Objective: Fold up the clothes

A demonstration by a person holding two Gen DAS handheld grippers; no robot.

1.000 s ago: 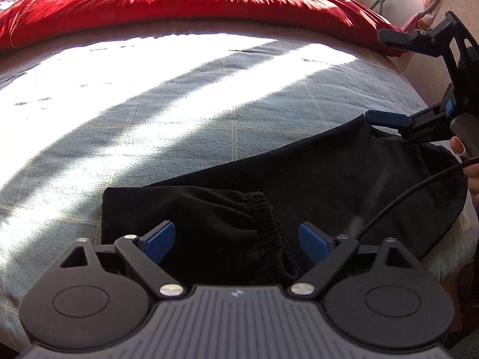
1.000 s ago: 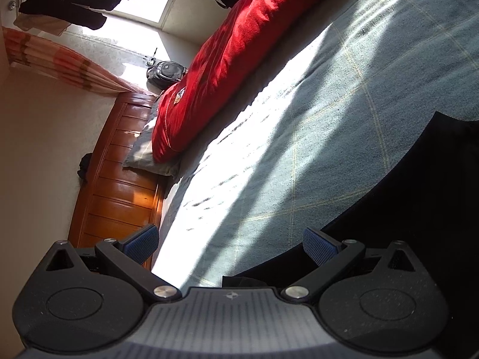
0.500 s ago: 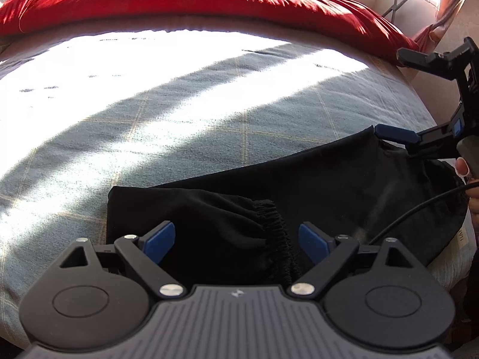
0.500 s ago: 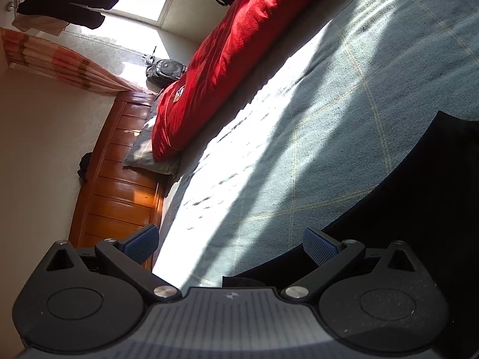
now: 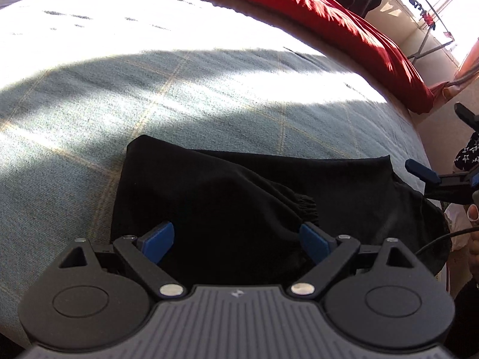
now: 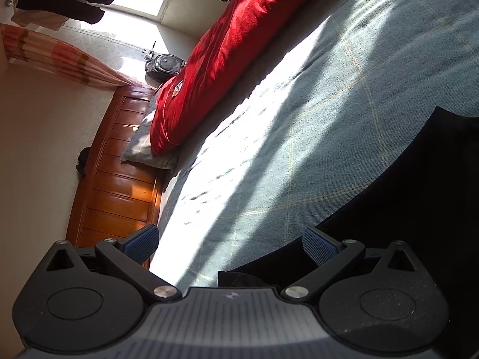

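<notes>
Your left gripper point(image 5: 236, 237) sits over the near part of the black garment point(image 5: 239, 185), which lies folded on the grey-blue bedcover point(image 5: 209, 95). Jaws wide apart, empty, fabric and its gathered elastic edge point(image 5: 305, 206) between the pads. Your right gripper point(image 6: 230, 243): jaws also wide apart, holding nothing. Garment's edge runs under the right pad; left pad is over bare bedcover.
</notes>
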